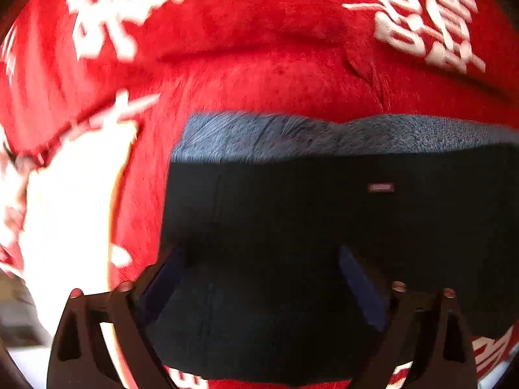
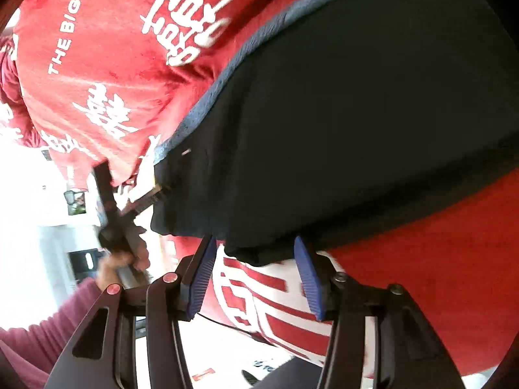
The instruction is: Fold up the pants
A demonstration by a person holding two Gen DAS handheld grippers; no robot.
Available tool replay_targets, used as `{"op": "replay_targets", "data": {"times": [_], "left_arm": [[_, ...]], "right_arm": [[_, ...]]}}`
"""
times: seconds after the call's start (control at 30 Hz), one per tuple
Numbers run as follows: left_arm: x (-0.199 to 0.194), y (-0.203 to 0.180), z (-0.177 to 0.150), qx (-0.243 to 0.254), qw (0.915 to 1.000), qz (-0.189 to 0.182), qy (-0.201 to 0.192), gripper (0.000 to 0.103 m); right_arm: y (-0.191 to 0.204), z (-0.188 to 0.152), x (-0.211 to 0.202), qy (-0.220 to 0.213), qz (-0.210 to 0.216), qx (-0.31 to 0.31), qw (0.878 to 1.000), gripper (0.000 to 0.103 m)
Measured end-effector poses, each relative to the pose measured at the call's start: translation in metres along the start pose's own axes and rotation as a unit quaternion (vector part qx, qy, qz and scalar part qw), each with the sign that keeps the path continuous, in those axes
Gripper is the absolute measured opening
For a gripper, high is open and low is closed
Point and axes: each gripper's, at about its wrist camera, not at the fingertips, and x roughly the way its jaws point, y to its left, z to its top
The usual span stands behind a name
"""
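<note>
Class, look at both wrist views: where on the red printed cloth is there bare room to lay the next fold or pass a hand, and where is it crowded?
Free: the red cloth beyond the pants' grey edge, and the red patch beside the right gripper. Crowded: the near edge, where the dark pants meet both open grippers; the left gripper hangs over them.

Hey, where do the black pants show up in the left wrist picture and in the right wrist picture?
Left wrist: the black pants fill the lower middle and right, running down between the gripper's fingers.
Right wrist: the black pants fill the upper right and centre, their near edge just ahead of the fingertips.
Shared landmark: the red cloth with white lettering beneath them.
</note>
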Motion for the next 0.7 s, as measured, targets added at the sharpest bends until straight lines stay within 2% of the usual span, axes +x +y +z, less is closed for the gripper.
{"op": "replay_targets", "data": {"times": [0.07, 0.1, 0.23, 0.27, 0.3, 0.33, 0.43, 0.6, 0.67, 0.7], "left_arm": [[0.009, 0.016, -0.004, -0.041, 0.9983, -0.041, 0.005, 0.103], [0.009, 0.015, -0.006, -0.042, 0.9979, -0.048, 0.003, 0.103], [0.011, 0.014, -0.004, -0.009, 0.998, -0.062, -0.005, 0.103], [0.009, 0.016, -0.003, -0.006, 0.9978, -0.066, -0.001, 0.103], [0.005, 0.012, -0.002, 0.004, 0.9975, -0.07, 0.007, 0.103], [0.006, 0.013, -0.001, 0.012, 0.9972, -0.073, 0.012, 0.103], [0.01, 0.022, -0.001, 0.03, 0.996, -0.081, 0.022, 0.103], [0.017, 0.038, -0.006, 0.034, 0.9959, -0.083, 0.011, 0.103], [0.014, 0.037, -0.006, 0.034, 0.9965, -0.074, 0.017, 0.103], [0.007, 0.033, -0.008, 0.032, 0.9969, -0.068, 0.024, 0.103]], "right_arm": [[-0.003, 0.0, 0.014, 0.004, 0.014, 0.011, 1.0, 0.054], [-0.005, 0.0, 0.018, 0.001, 0.024, 0.017, 1.0, 0.054], [-0.014, 0.013, 0.025, -0.019, 0.059, 0.05, 0.997, 0.054], [-0.015, 0.017, 0.025, -0.018, 0.065, 0.06, 0.996, 0.048], [-0.013, 0.023, 0.025, -0.019, 0.062, 0.061, 0.996, 0.021], [-0.006, 0.029, 0.022, -0.024, 0.05, 0.047, 0.997, 0.011], [0.014, 0.022, 0.008, -0.033, 0.039, 0.001, 0.999, 0.01], [-0.006, -0.011, 0.022, -0.02, -0.043, -0.011, 0.999, 0.01], [-0.013, -0.014, 0.021, -0.025, -0.027, 0.001, 0.999, 0.01], [-0.012, -0.014, 0.018, -0.022, -0.029, 0.001, 0.999, 0.015]]}}
